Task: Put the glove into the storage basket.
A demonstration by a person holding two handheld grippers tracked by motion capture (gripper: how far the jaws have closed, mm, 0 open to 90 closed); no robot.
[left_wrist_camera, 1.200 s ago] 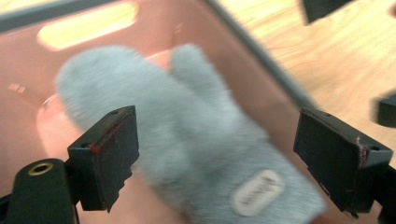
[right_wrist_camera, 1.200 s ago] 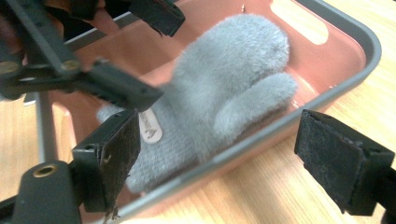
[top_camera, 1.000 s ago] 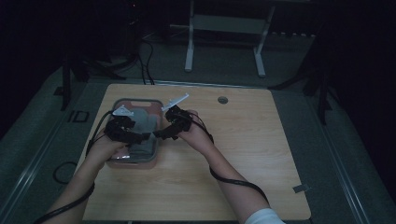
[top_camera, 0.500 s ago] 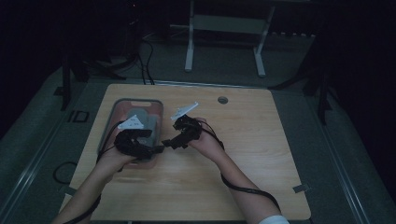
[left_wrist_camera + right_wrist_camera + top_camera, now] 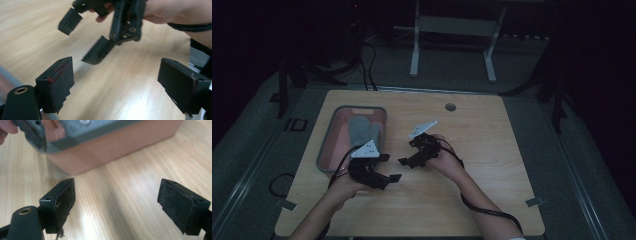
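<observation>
Fingers on both the left gripper [image 5: 384, 167] and right gripper [image 5: 413, 154] are spread wide and empty, having pulled back from the bin [image 5: 326, 148] at left-center, so the grey mitt [image 5: 362, 131] looks dropped off inside.

Wooden table [image 5: 492, 150]: grey bin [image 5: 328, 145] set at left, grey cloth [image 5: 361, 131] laid inside; left gripper [image 5: 388, 168] and right gripper [image 5: 404, 161] held near it, jaws spread.

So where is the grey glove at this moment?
High view: the grey glove lies inside the pink bin at the table's left, beyond the left gripper.
</observation>
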